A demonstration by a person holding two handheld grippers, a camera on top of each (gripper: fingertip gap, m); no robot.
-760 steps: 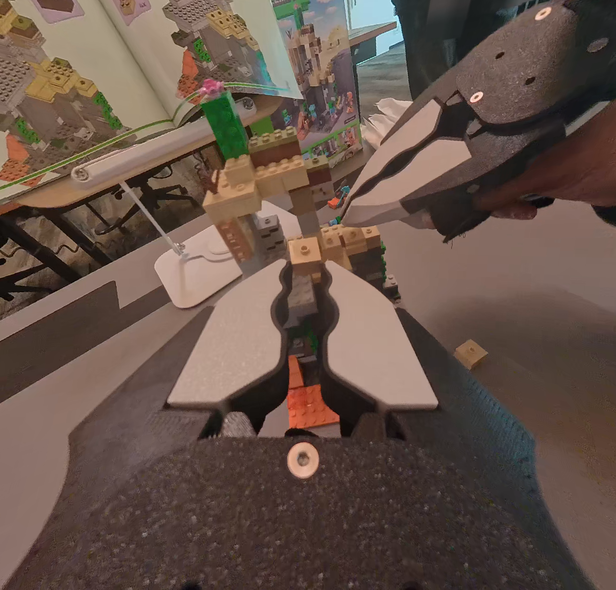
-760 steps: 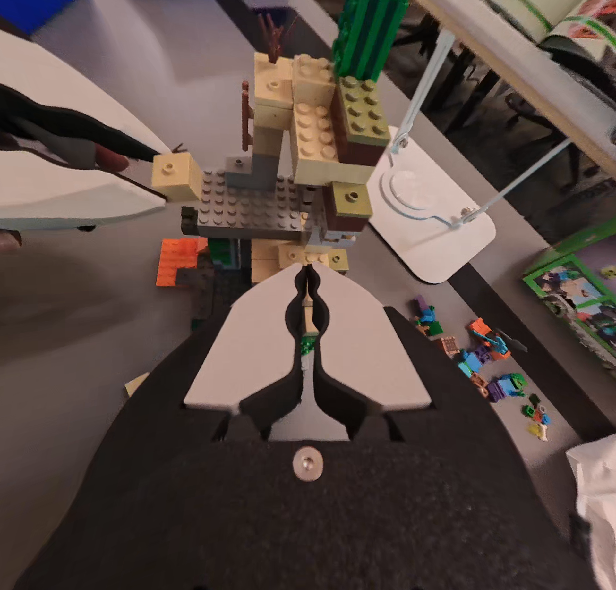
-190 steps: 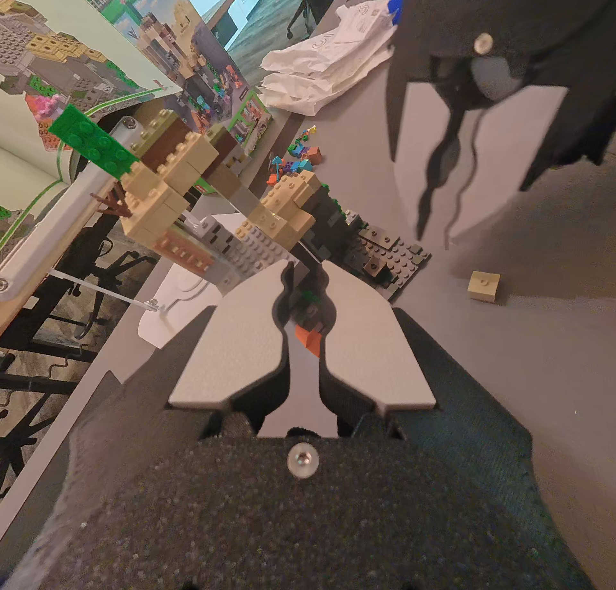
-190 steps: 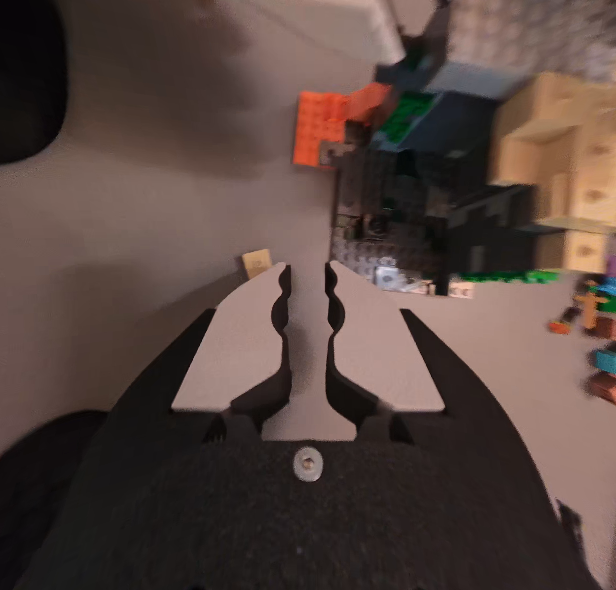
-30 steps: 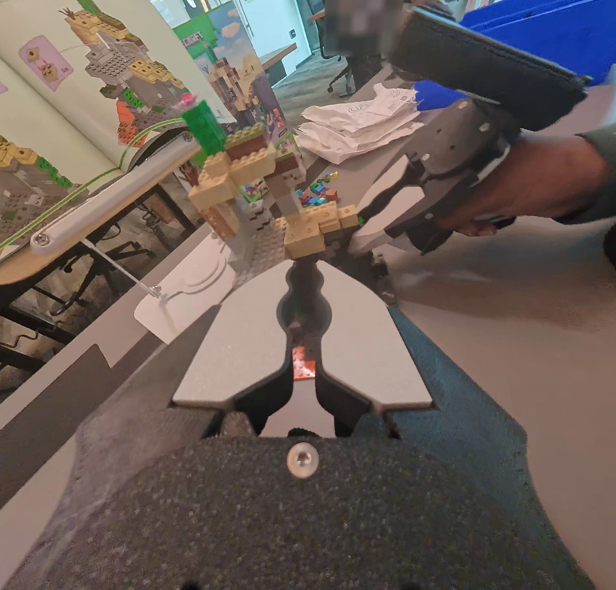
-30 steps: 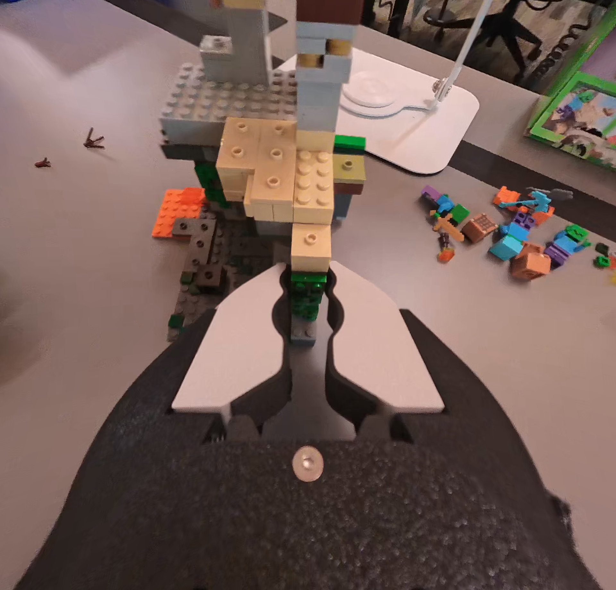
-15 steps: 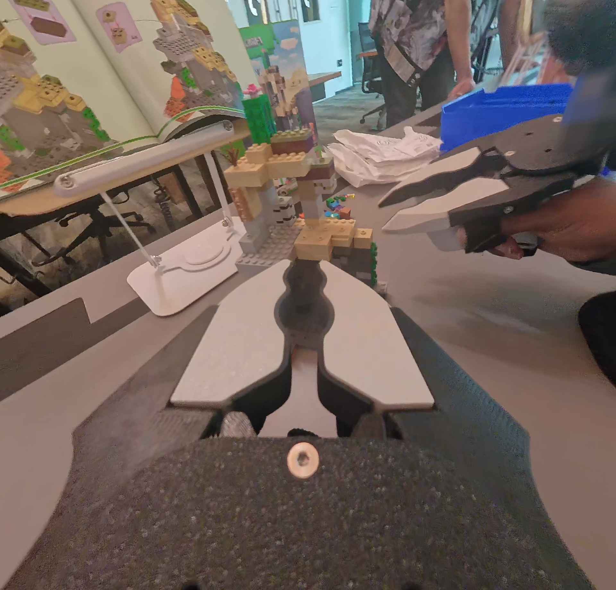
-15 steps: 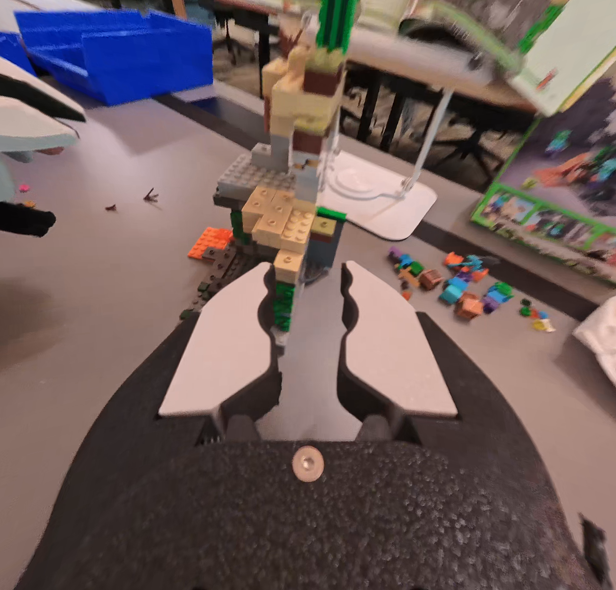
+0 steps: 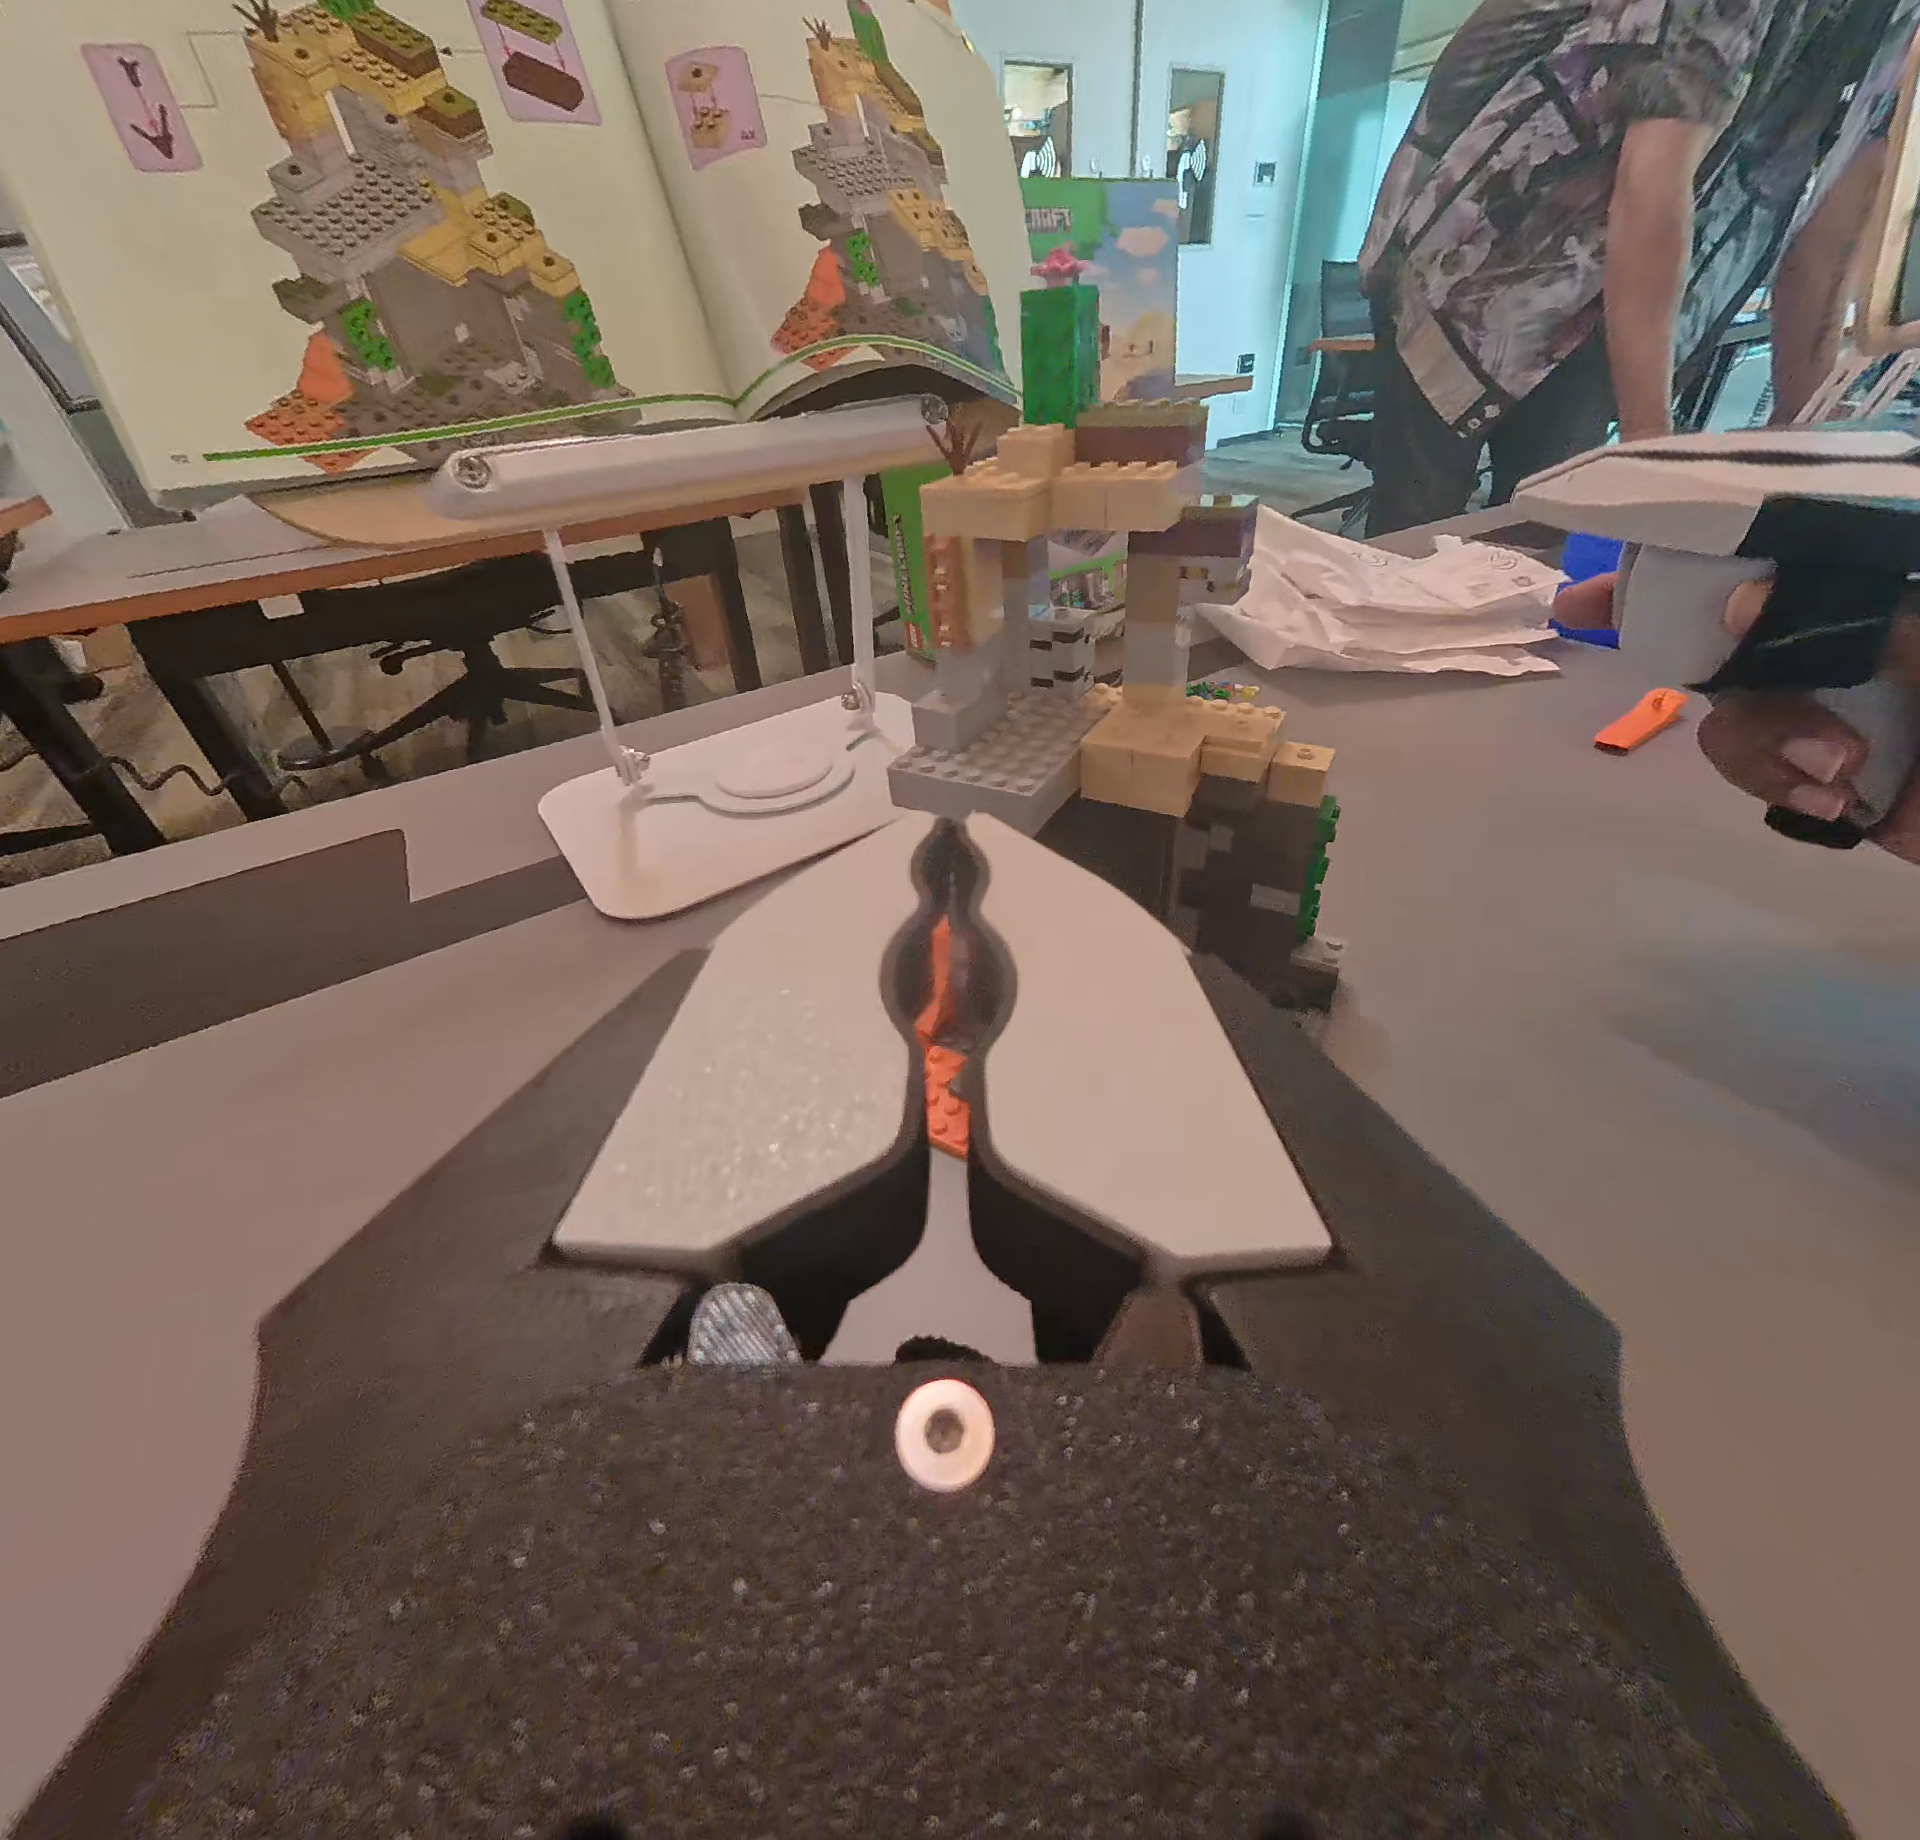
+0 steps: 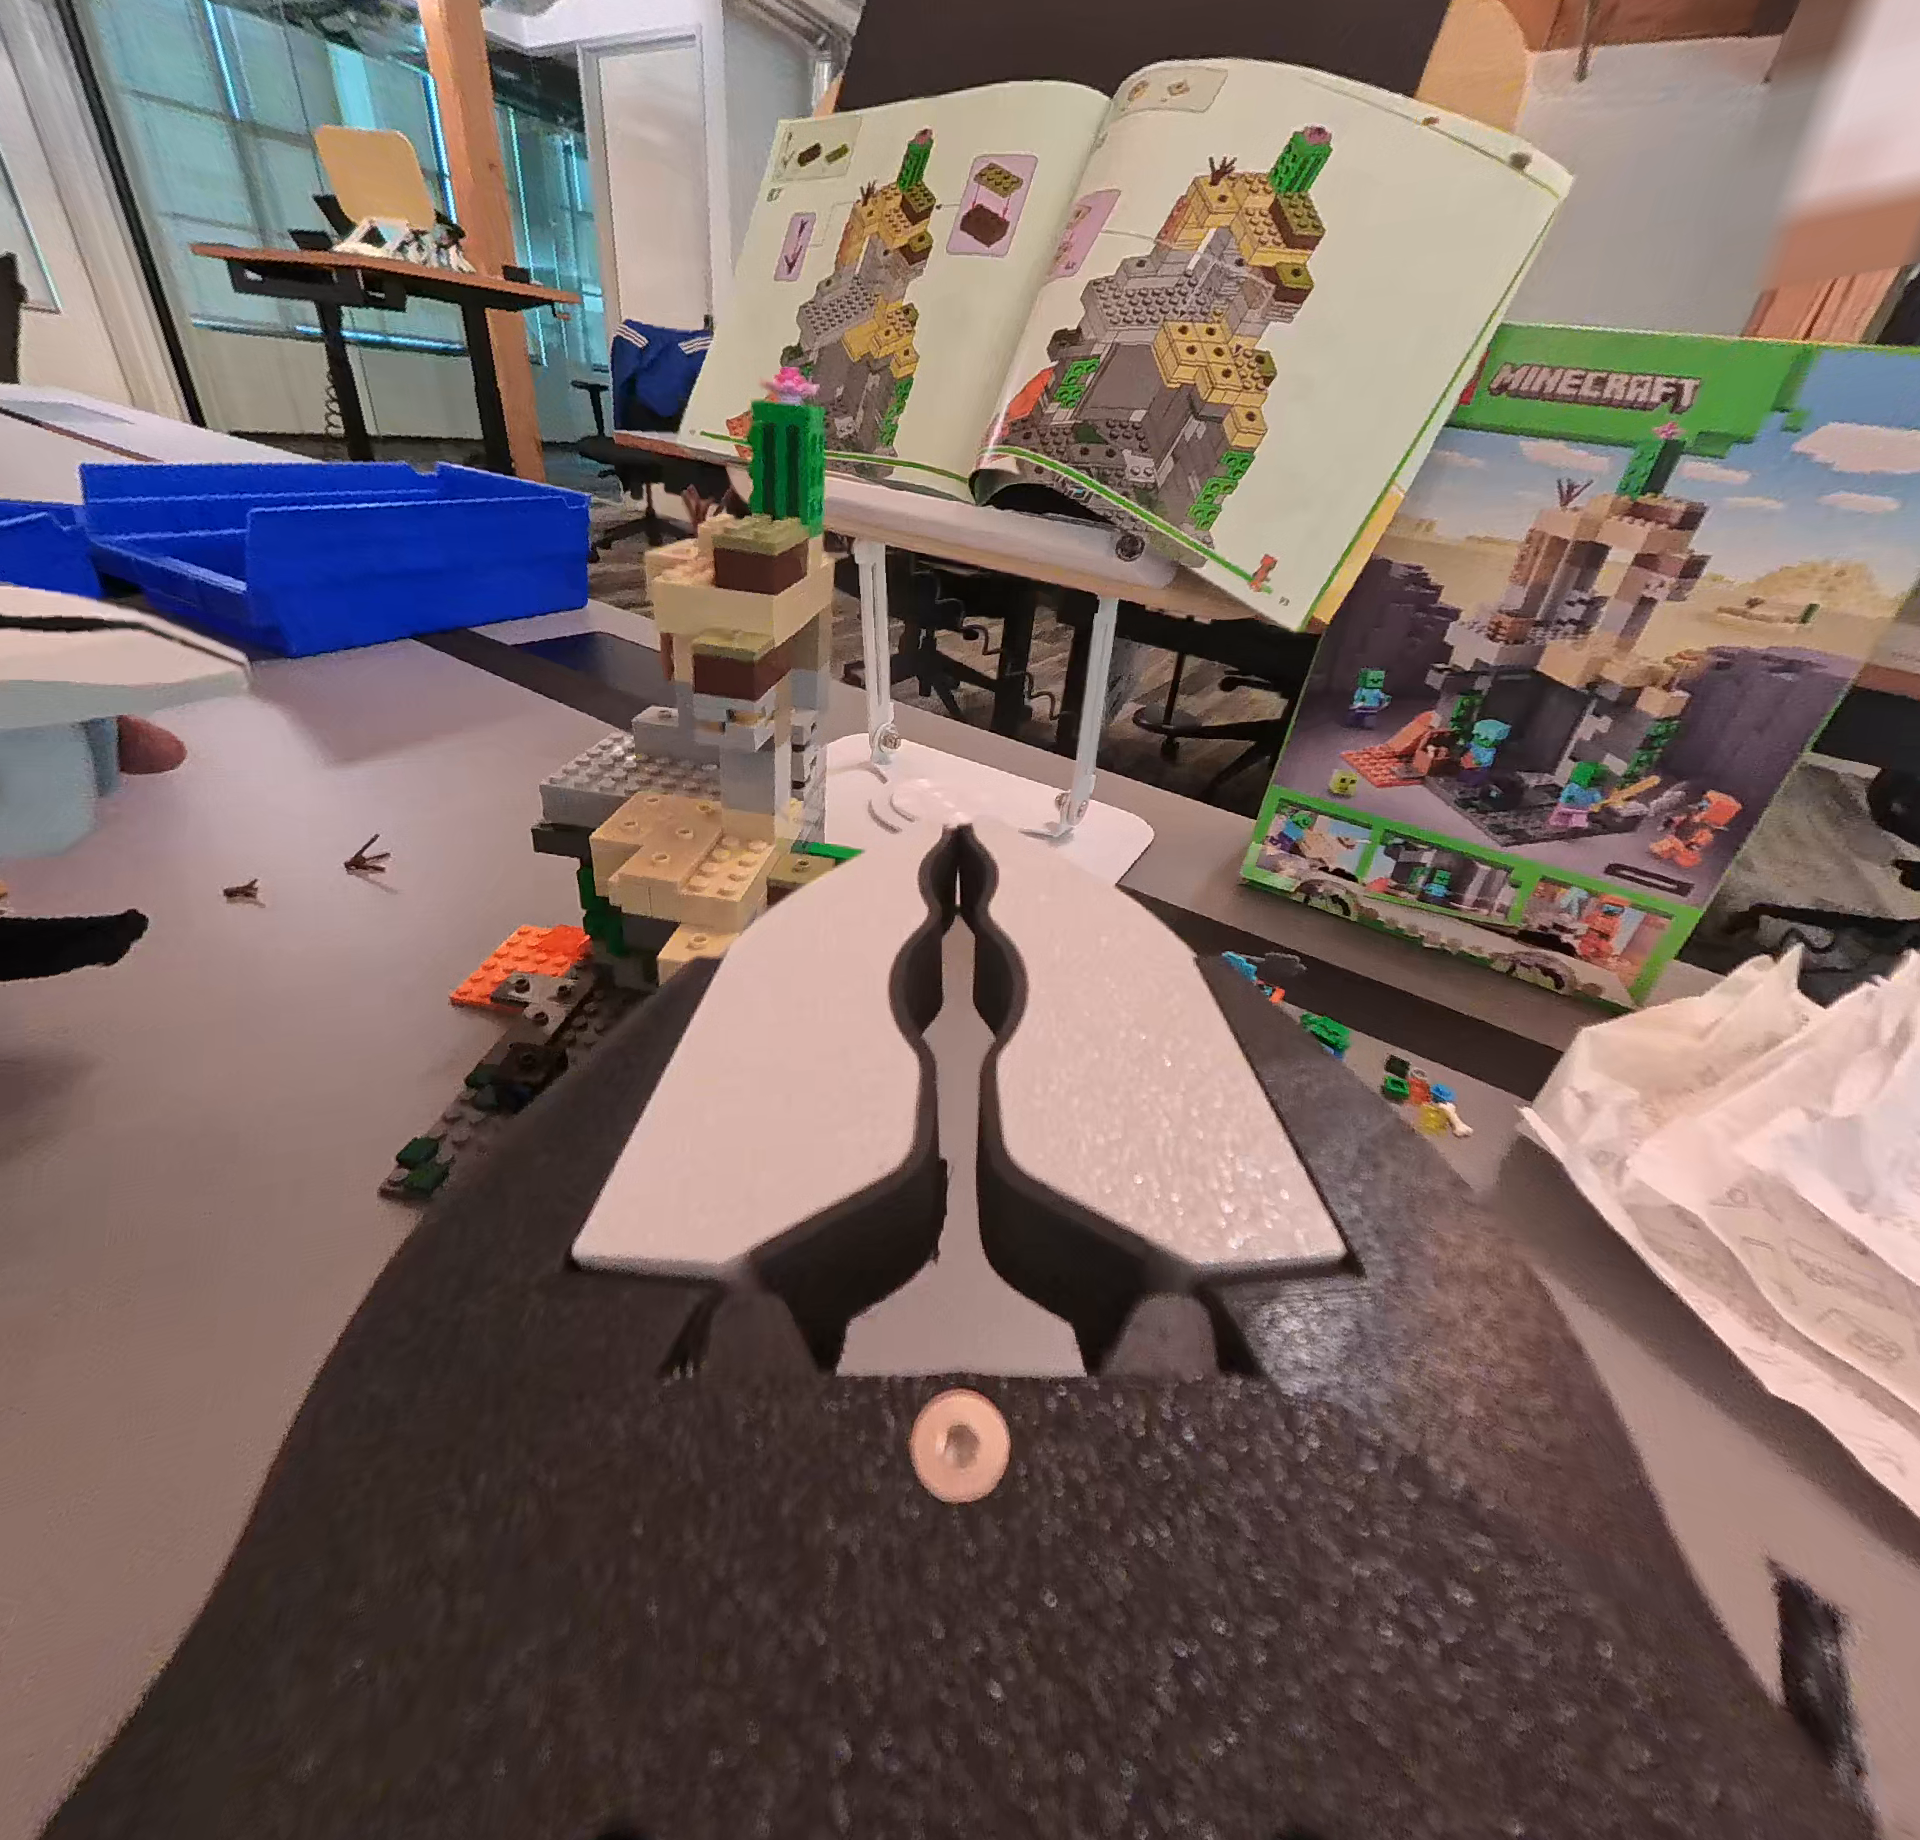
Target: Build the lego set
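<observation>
Both grippers closed, empty; lego build standing on table.

My L gripper [image 9: 948, 834] has its tips together w/ nothing between them, pointing at the lego build [image 9: 1101, 710] just below its grey plate; orange base pieces show through the gap behind the tips. My R gripper [image 10: 958, 840] is likewise pinched to the tips, nothing held, positioned beside the build [image 10: 717, 741], not touching it. Build stands upright on grey table [image 10: 208, 1115], green cactus on top, dark baseplate at foot. Instruction booklet [image 10: 1122, 294] sits open on white stand behind it. Set box [image 10: 1579, 678] to R of stand; loose minifig parts [image 10: 1423, 1089] near paper bags [image 10: 1745, 1136]; blue bins [image 10: 332, 543] far L.
</observation>
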